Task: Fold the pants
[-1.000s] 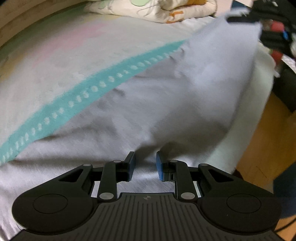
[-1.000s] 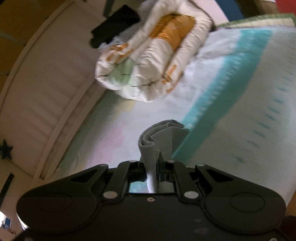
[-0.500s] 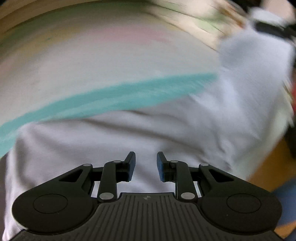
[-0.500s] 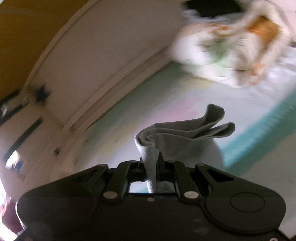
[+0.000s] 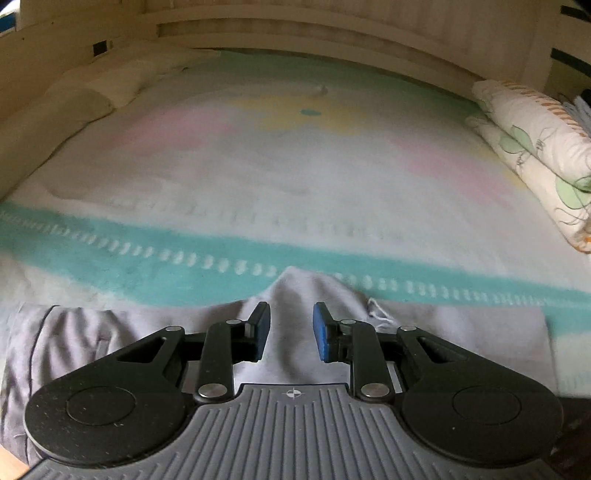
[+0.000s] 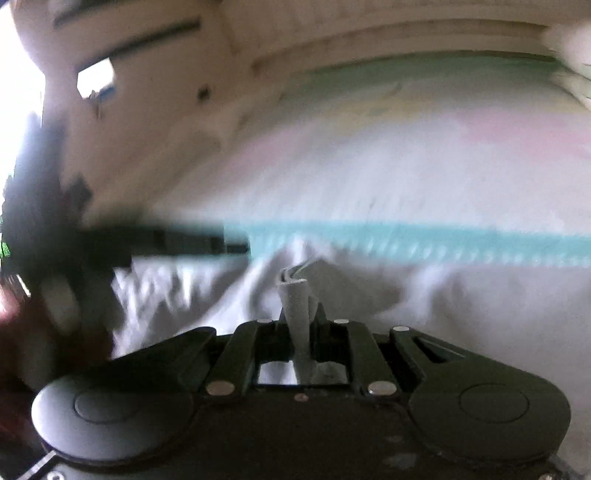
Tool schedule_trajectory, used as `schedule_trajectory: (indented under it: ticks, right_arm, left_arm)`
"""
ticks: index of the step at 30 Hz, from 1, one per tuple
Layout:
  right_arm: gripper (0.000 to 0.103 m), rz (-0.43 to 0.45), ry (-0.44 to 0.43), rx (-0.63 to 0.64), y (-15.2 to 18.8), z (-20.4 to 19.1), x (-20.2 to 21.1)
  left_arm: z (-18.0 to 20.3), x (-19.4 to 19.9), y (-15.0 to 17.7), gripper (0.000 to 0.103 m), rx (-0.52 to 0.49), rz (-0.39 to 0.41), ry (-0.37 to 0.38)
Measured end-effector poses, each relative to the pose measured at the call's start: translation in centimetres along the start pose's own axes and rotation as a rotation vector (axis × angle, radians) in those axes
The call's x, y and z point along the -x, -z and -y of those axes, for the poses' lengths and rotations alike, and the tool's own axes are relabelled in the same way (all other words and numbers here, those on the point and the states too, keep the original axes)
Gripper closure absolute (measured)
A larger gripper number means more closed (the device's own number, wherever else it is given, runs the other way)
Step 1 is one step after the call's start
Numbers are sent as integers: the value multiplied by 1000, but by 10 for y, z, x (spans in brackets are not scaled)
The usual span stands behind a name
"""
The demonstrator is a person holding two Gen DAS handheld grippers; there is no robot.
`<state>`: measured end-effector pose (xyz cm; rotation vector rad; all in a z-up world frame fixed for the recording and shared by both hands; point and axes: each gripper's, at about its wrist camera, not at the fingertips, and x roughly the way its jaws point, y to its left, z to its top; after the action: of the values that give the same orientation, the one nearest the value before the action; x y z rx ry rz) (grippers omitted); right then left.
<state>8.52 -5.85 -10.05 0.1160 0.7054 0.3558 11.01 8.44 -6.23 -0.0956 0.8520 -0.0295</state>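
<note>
On the bed's near edge, the grey pants are lying spread across the blanket, w/ one pointed ridge rising over the teal stripe. We are keeping our left gripper low over that ridge, jaws wide apart w/ blue pads empty, cloth showing between them. Our right gripper is pinching a bunched fold of the pants, jaws closed tight on it; that view is blurring, so detail is poor. Judging progress: we are mid-fold at best, approx. one layer gathered, nothing squared or stacked yet. Beyond, a rolled quilt is resting against the pale headboard.
</note>
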Motion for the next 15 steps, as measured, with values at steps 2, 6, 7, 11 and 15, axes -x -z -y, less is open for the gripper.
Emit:
schedule_trajectory:
  ticks: [2, 6, 7, 11, 15]
  right_arm:
    - [80, -40, 5, 30, 11, -8, -16]
    - [57, -79, -60, 44, 15, -11, -19]
    - [51, -69, -83, 59, 14, -11, -12]
    - [46, 3, -92, 91, 11, -3, 27]
    - [51, 30, 11, 6, 10, 33, 48]
  left_arm:
    - [-2, -1, 3, 79, -8, -15, 9]
    - [-1, -1, 3, 78, -29, -23, 32]
    - [-2, -1, 4, 78, -26, -23, 42]
    - [2, -5, 6, 77, -15, -52, 83]
    - [13, -23, 13, 77, -32, -139, 137]
